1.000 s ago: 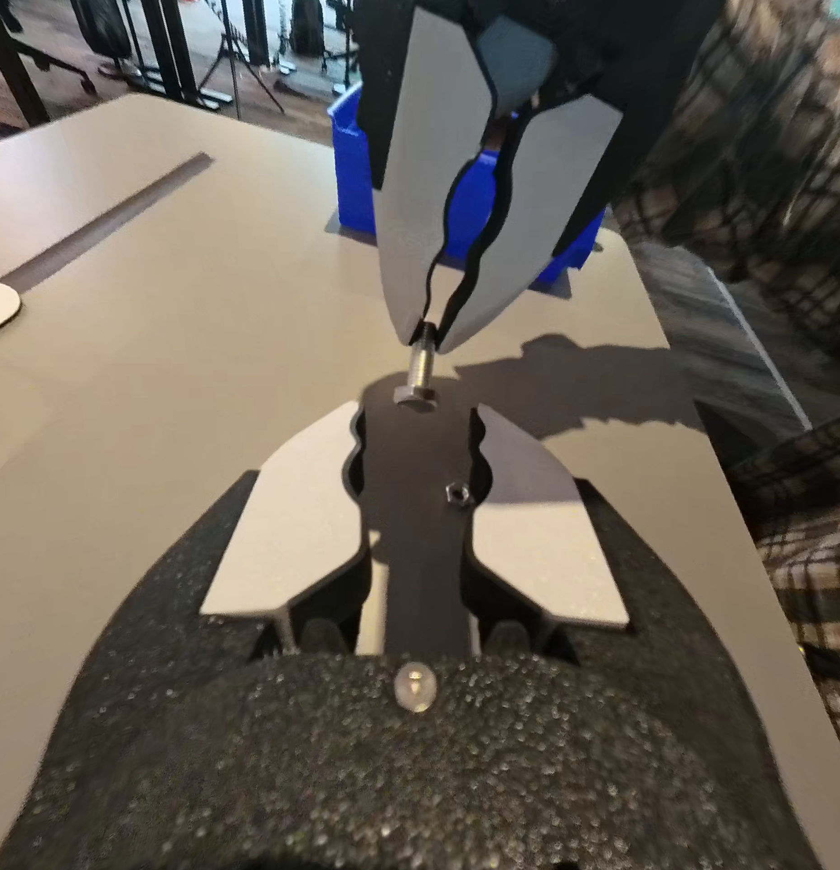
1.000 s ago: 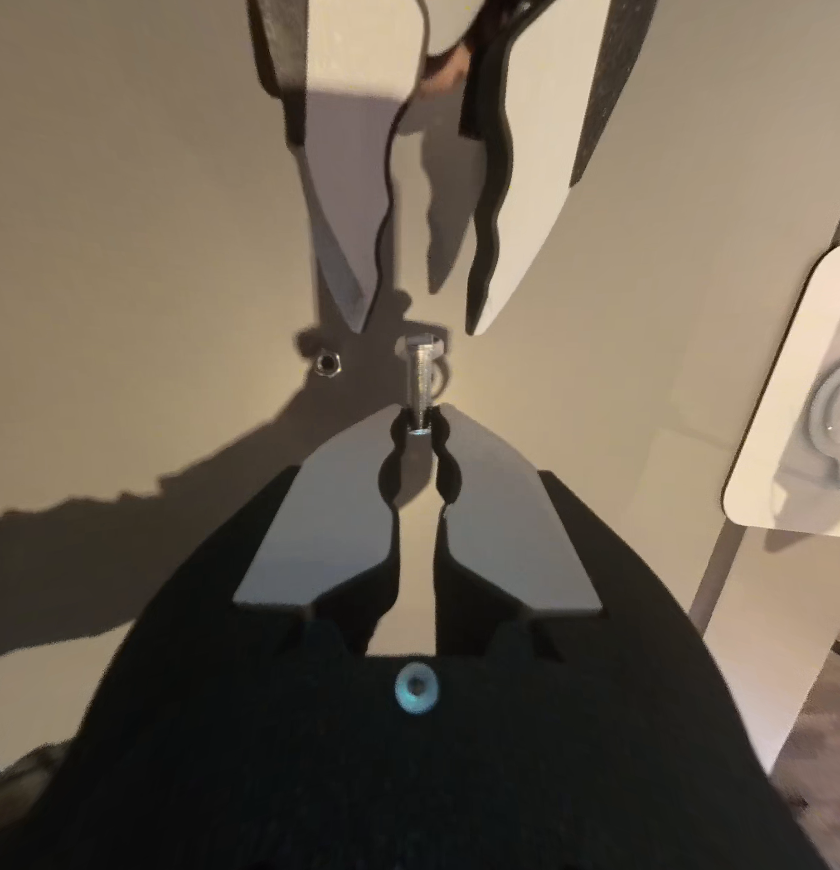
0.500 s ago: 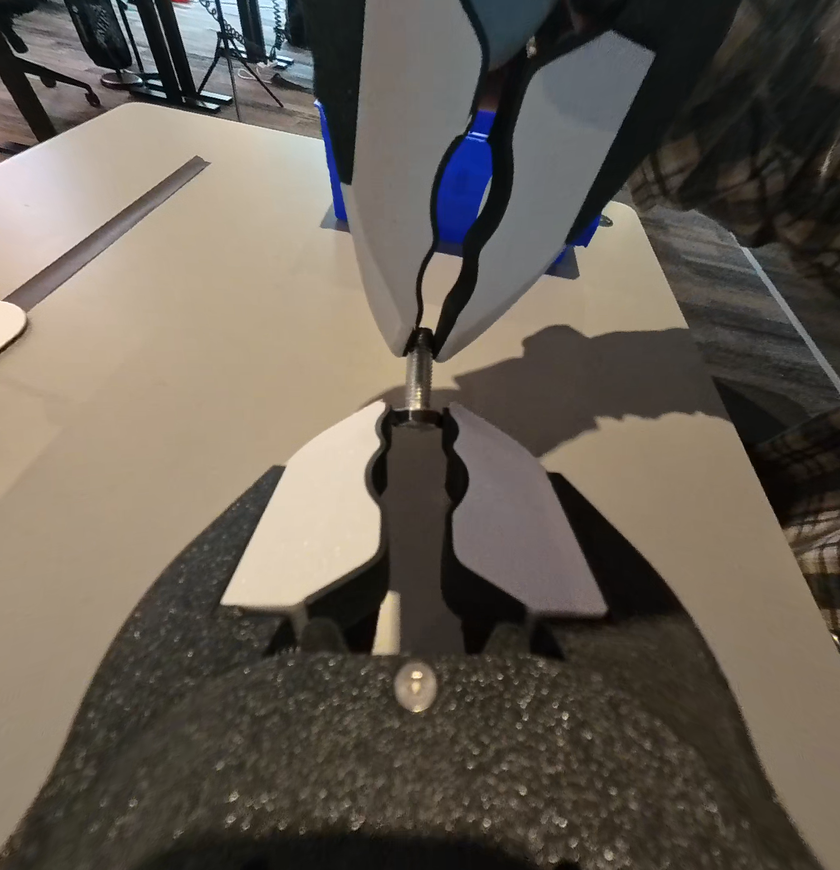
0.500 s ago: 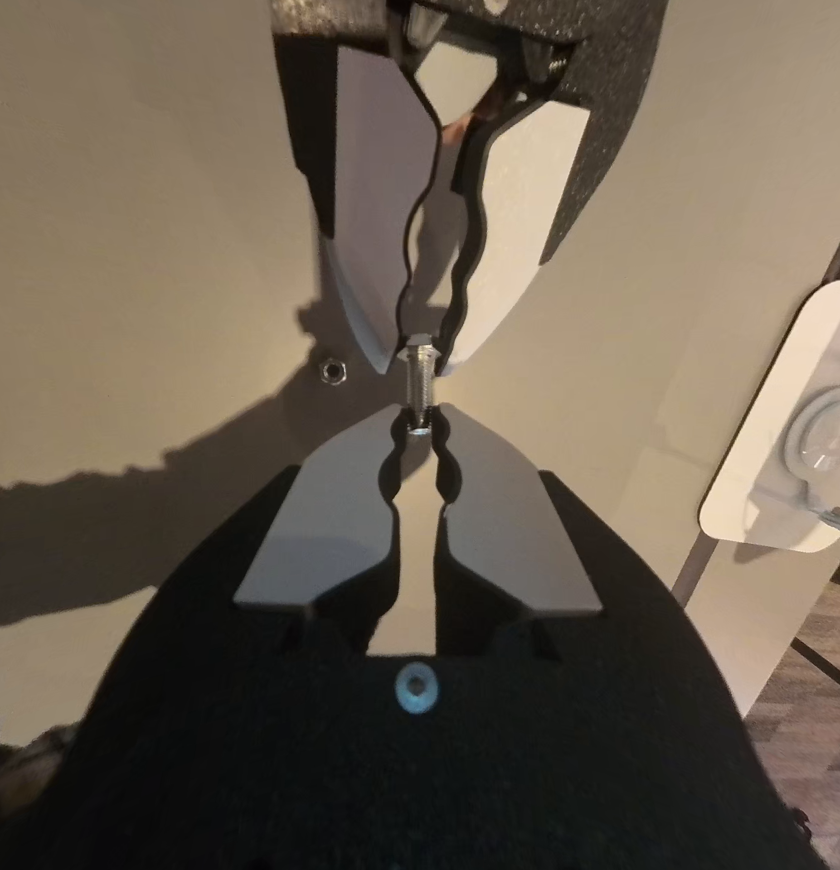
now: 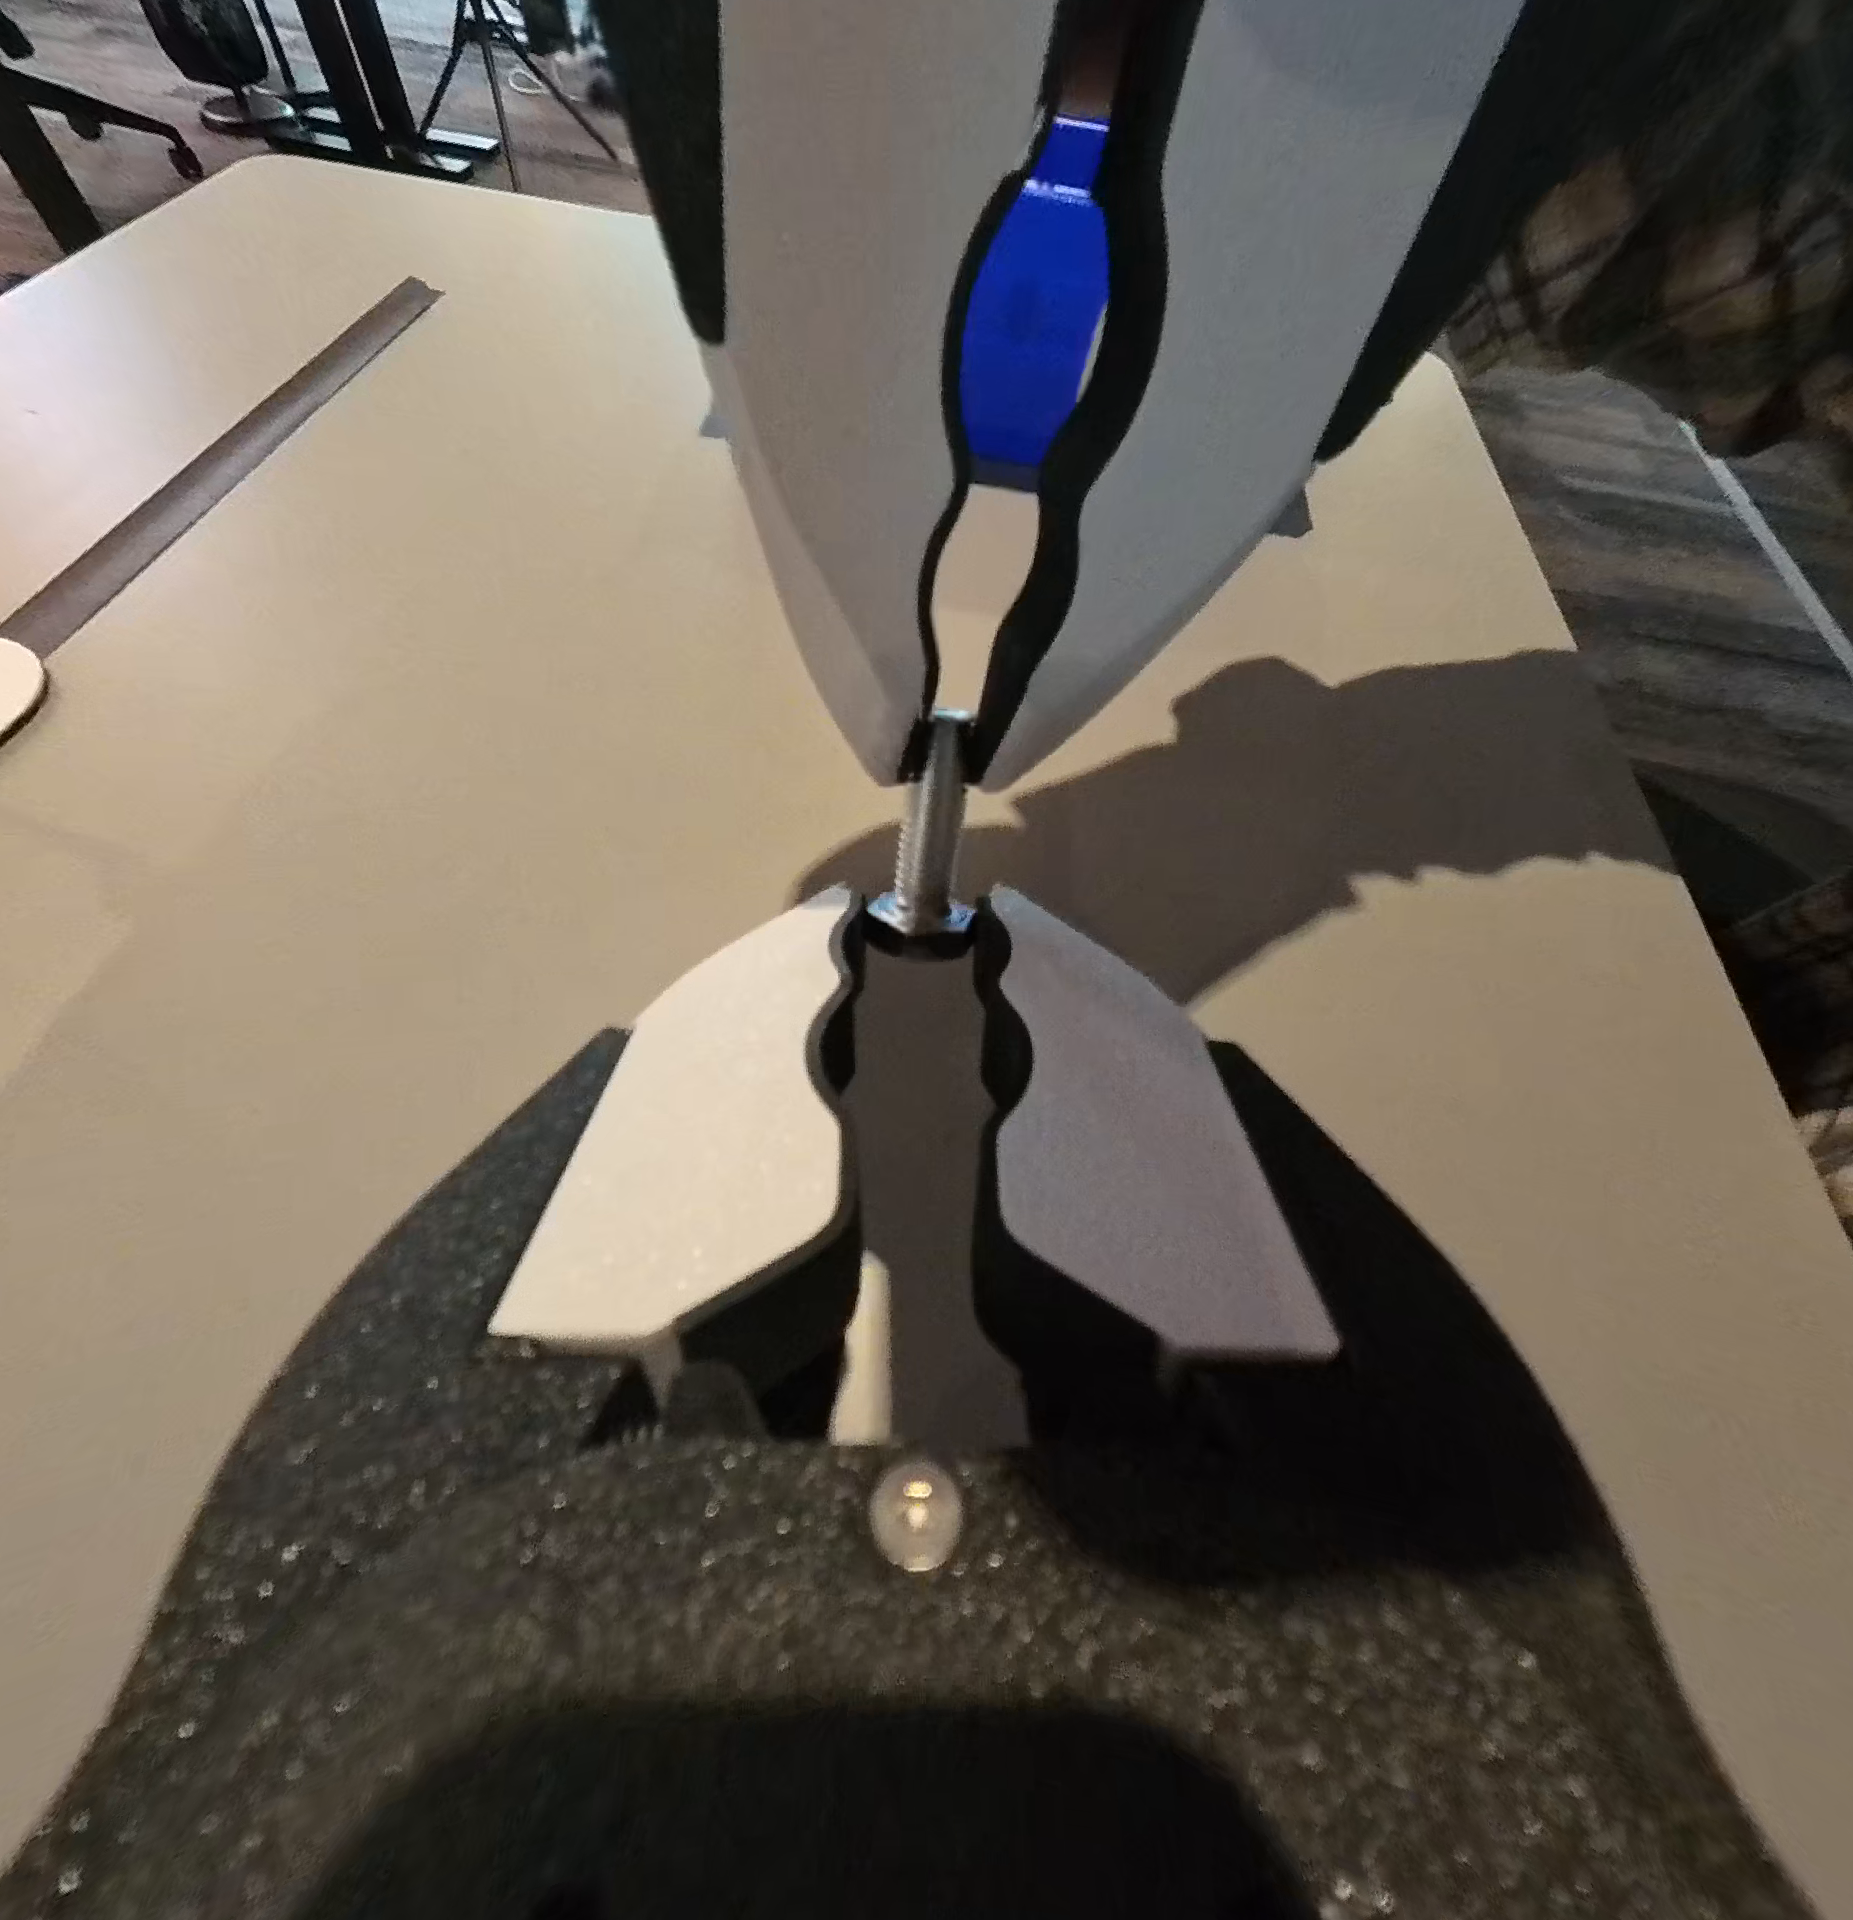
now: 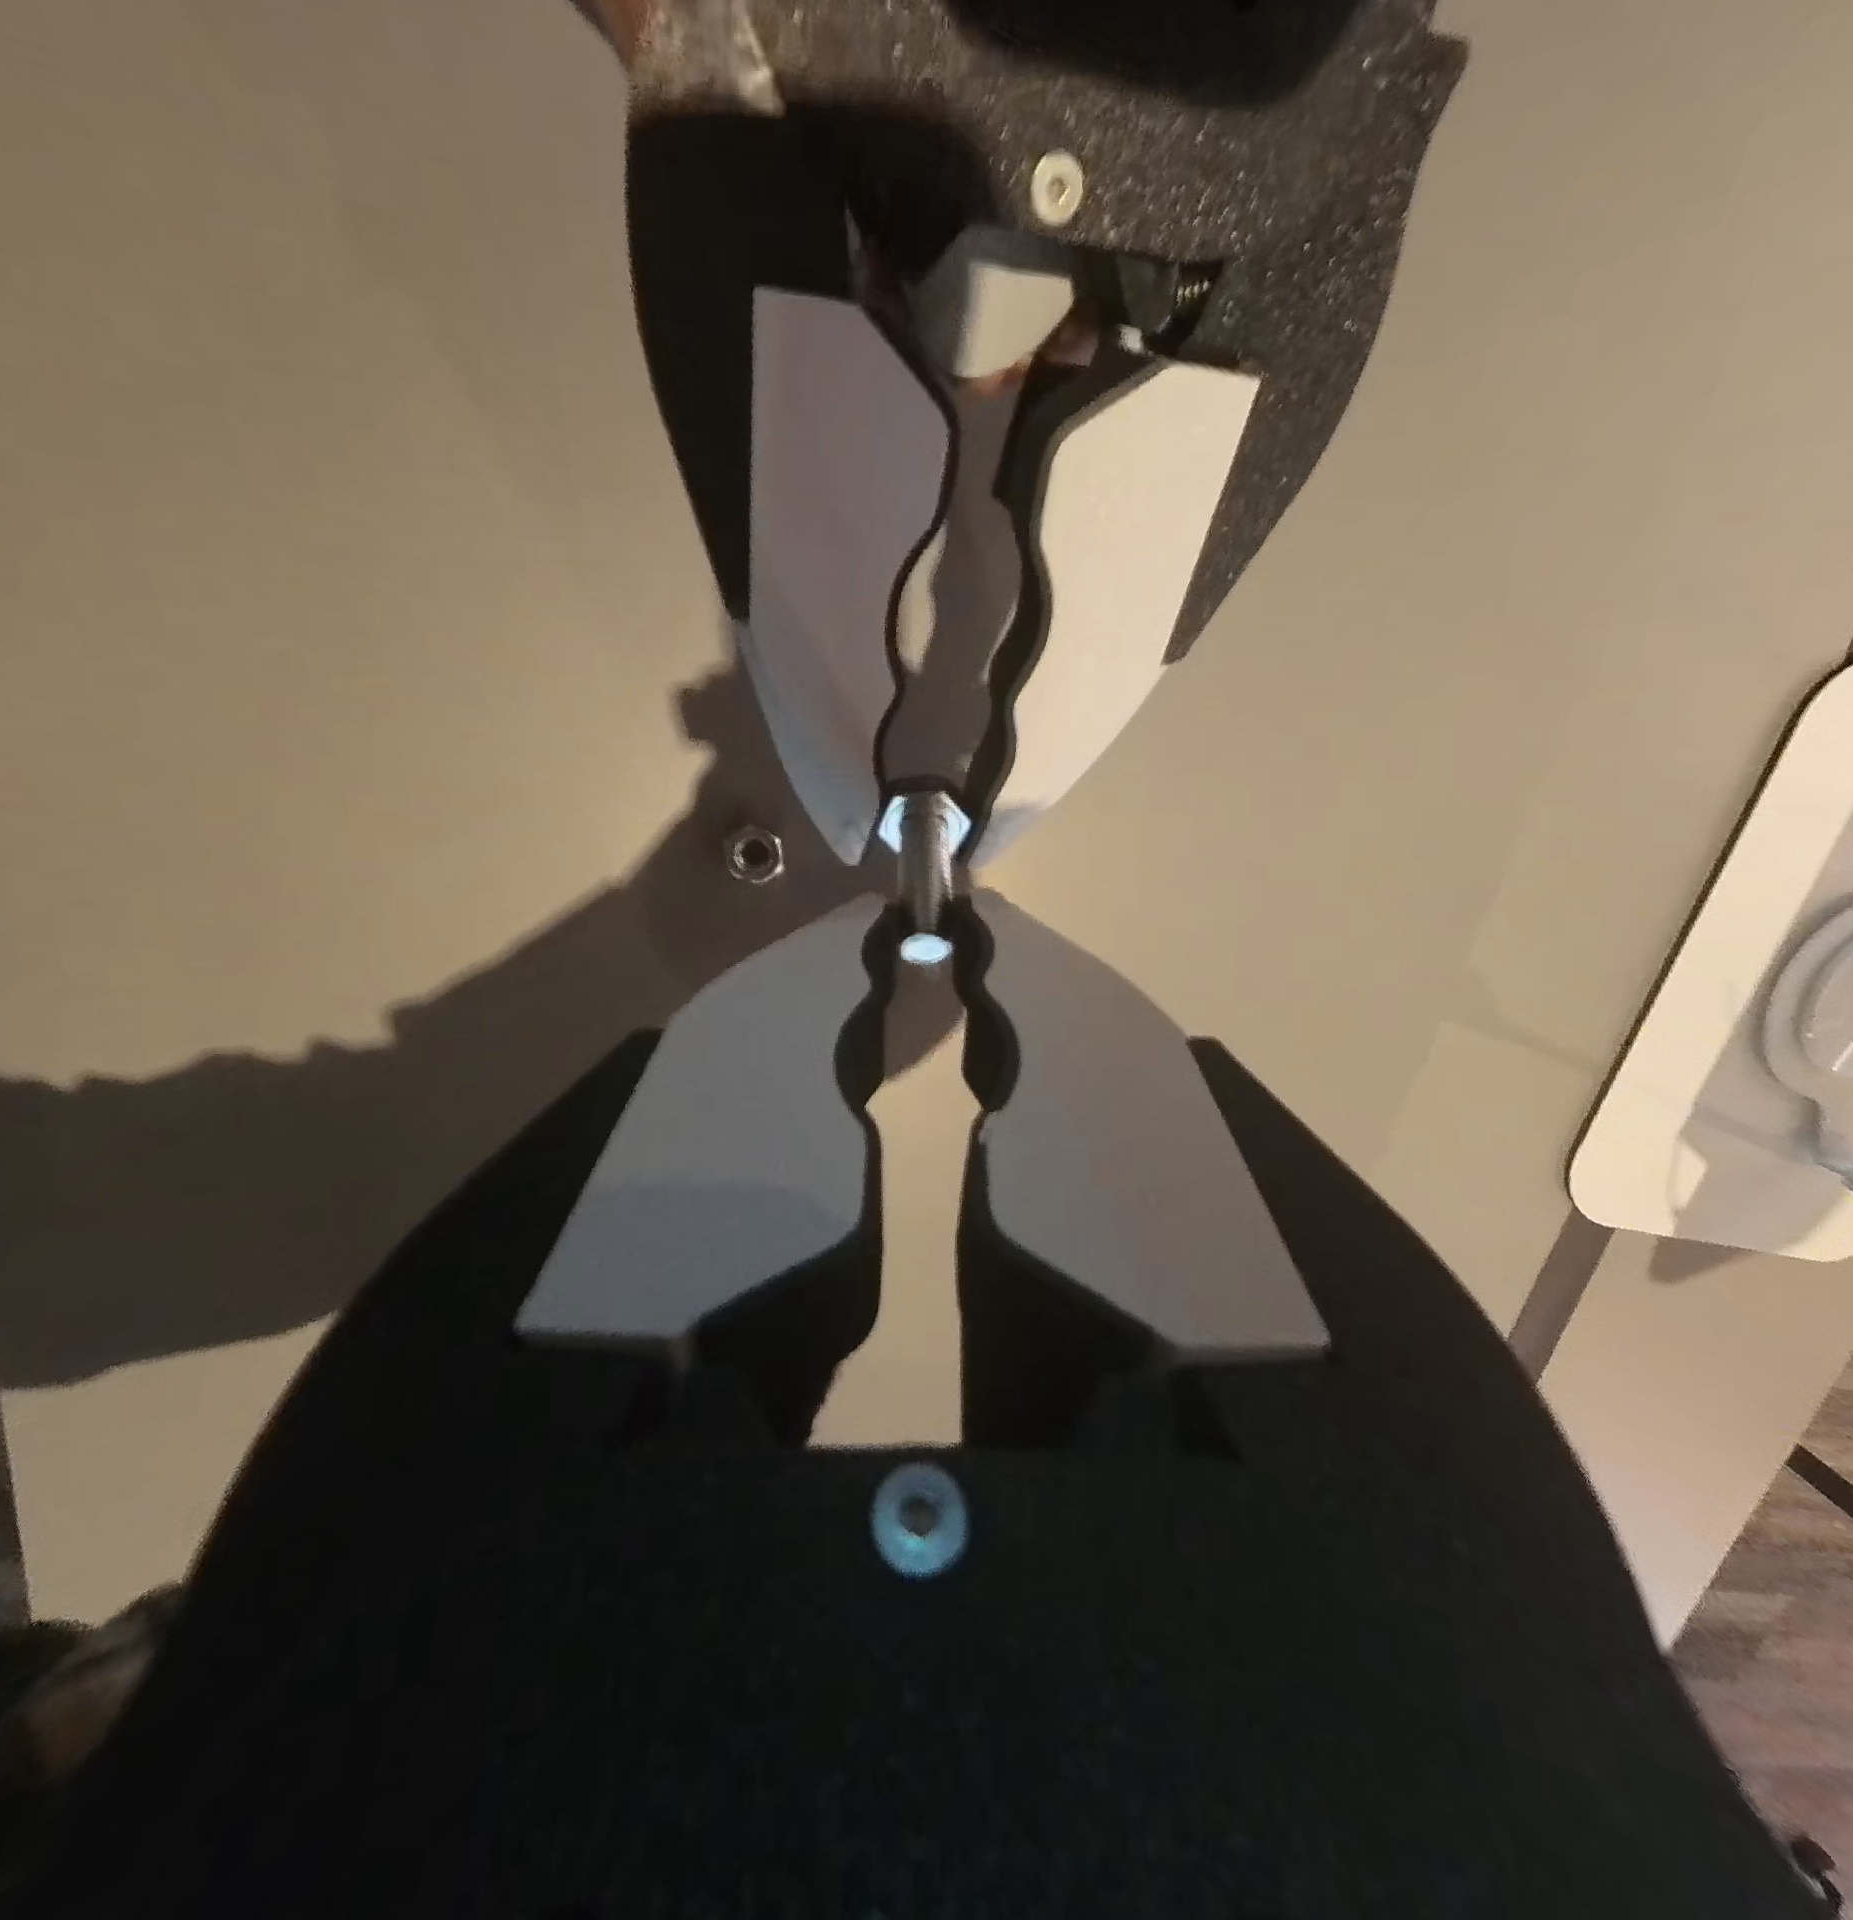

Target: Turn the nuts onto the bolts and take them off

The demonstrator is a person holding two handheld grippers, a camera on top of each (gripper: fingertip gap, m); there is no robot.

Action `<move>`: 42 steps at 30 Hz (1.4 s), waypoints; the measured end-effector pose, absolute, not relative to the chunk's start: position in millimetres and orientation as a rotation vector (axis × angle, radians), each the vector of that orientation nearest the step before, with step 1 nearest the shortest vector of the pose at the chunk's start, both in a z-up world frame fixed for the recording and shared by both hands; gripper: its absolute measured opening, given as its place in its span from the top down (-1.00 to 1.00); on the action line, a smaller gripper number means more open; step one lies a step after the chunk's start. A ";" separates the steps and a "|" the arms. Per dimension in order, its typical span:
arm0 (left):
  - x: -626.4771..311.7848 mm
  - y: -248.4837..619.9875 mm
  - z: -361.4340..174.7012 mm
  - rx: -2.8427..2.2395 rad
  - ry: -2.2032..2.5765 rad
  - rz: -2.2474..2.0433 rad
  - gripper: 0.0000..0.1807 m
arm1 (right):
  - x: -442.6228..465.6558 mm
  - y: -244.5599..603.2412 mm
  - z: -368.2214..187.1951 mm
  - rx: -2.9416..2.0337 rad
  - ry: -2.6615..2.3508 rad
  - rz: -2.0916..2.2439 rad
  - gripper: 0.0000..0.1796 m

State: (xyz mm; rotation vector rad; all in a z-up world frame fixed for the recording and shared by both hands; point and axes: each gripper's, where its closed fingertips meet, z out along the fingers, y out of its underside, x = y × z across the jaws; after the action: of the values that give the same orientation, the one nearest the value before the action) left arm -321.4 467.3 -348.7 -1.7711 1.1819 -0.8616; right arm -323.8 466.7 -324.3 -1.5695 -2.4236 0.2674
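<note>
My left gripper point(image 5: 919, 914) is clenched on the hex head of the bolt point(image 5: 930, 821), at the centre of the left wrist frame. My right gripper point(image 6: 924, 925) pinches the threaded end of the same bolt point(image 6: 924, 852); in the right wrist view, that end sits between its tips. The two grippers meet tip to tip, with the bolt spanning them above the beige table point(image 5: 382, 727). One loose nut point(image 6: 753, 855) lies on the table, left of centre in the right wrist frame, apart from both tips. A blue bin point(image 5: 1026, 312) shows through the right gripper's gap, upper centre.
</note>
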 end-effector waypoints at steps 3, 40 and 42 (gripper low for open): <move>-321.2 467.3 -350.5 -1.772 1.189 -0.847 0.79 | -327.7 464.5 -323.2 -1.569 -2.406 0.309 0.90; -320.9 468.4 -313.1 -1.540 0.905 -1.173 0.79 | -344.6 466.0 -283.1 -1.271 -1.285 1.348 0.90; -320.4 468.2 -315.1 -1.532 0.934 -1.135 0.76 | -344.3 465.1 -285.8 -1.282 -1.290 1.361 0.90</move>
State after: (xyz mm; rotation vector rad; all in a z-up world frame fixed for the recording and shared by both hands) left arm -320.4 468.2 -315.1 -1.5325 0.9344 -1.1346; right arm -344.3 465.1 -285.8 -1.2822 -1.2903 1.3614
